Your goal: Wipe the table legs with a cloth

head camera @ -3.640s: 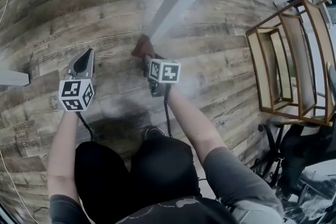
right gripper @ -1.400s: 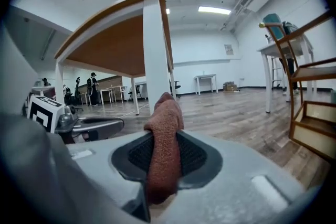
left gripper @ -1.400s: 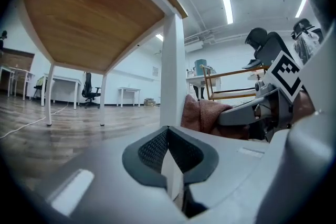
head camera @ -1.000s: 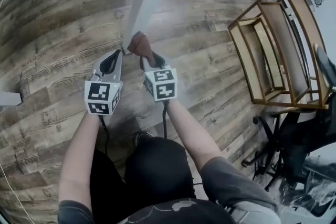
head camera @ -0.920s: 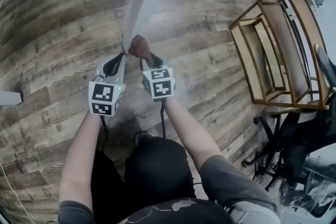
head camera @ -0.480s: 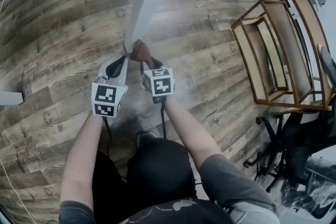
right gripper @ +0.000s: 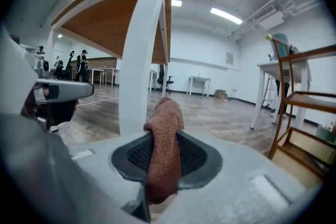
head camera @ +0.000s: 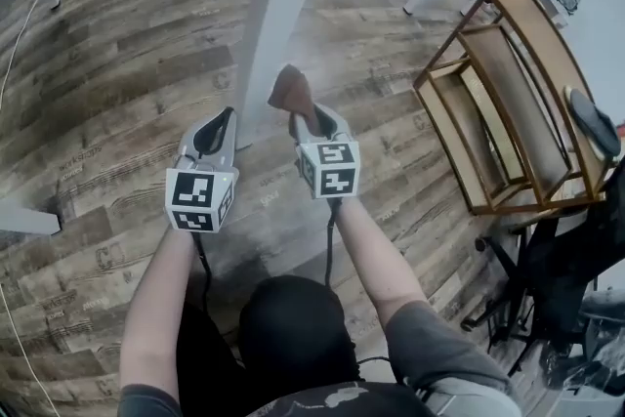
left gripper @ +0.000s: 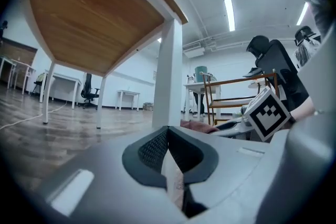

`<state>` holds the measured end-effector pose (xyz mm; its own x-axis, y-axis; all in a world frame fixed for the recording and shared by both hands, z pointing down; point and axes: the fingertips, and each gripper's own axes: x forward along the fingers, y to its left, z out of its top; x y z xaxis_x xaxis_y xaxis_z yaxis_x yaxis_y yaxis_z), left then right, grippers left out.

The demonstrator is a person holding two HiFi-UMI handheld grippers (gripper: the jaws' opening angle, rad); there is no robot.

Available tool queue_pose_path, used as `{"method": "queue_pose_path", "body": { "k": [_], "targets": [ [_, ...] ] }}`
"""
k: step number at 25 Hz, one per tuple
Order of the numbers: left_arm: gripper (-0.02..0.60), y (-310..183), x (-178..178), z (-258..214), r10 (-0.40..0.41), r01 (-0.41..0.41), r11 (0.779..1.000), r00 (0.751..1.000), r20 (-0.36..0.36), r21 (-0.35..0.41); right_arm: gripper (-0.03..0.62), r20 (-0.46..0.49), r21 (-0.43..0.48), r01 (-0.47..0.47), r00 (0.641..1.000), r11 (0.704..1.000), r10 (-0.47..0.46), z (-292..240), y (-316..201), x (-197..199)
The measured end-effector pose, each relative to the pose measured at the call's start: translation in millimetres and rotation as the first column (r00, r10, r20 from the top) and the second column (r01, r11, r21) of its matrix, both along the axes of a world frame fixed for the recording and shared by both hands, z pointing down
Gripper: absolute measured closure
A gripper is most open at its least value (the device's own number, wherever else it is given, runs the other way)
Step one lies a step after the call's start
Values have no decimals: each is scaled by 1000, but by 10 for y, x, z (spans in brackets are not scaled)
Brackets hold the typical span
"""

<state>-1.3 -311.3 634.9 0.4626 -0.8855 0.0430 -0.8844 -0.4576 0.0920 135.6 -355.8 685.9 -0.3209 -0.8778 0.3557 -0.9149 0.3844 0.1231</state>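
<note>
So the whole thing hinges on where the counter leg (head camera: 276, 24) sits relative to the cloth (head camera: 289, 91). In the head view the white leg is seen as a long pale bar running from the top middle of the frame down to its foot on the wood floor (head camera: 117, 63), just left of centre. Its long axis is basically upright, seen from above.

The brownish cloth is pinched in the right tool (head camera: 309, 120), whose jaws are clenched on it, with a wad left sticking out past the tips. In the right gripper view the leg is found ahead and a bit left of the cloth. The two overlap at the leg's right edge, but real contact can't be confirmed; it looks just beside rather than pressed on.

The left tool (head camera: 219, 124) is held on the other side of the leg, near its foot. Its jaws are closed together with nothing caught between them.

The leg is therefore flanked by both tools, but only the right one is loaded. The cloth is at the low part of the leg, on its right face. Best guess: a small nudge toward frame left would be needed to press the cloth on. After that, strokes would have to be run along the leg's length, not across it.
</note>
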Motion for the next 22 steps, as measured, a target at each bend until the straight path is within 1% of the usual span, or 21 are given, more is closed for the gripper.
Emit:
{"method": "queue_pose_path", "body": {
  "k": [2, 4, 6, 7, 11, 14, 17, 20, 22],
  "targets": [
    [561, -49, 16, -267, 7, -8, 999, 1000, 20, 44, 510, 10, 95, 11, 1000, 995, -12, -461, -52, 11],
    [561, -39, 63, -525, 24, -31, 992, 998, 59, 121, 510, 20, 171, 23, 999, 985, -27, -871, -77, 14],
    [561, 5, 91, -747, 19, -41, 978, 994, 110, 206, 510, 21, 231, 39, 999, 972, -45, -1226, -86, -2],
    [561, 27, 97, -846, 11, -40, 970, 992, 124, 239, 510, 19, 257, 48, 998, 965, -55, -1393, -91, -17],
    [561, 70, 74, -1163, -23, -21, 944, 991, 131, 330, 510, 16, 346, 73, 996, 935, -84, -2021, -158, -61],
    [561, 66, 47, -1253, -29, -23, 935, 990, 140, 355, 510, -12, 417, 89, 996, 905, -92, -2479, -252, -75],
    [561, 48, 18, -1260, -25, -14, 939, 994, 109, 343, 510, -49, 476, 125, 992, 871, -116, -2888, -315, -137],
    [561, 21, -5, -1250, -29, 3, 946, 997, 74, 326, 510, -62, 500, 145, 989, 854, -132, -3099, -328, -205],
    [561, 8, -3, -1207, -26, 6, 952, 998, 59, 305, 510, -69, 500, 160, 987, 851, -145, -3074, -291, -251]
  ]
}}
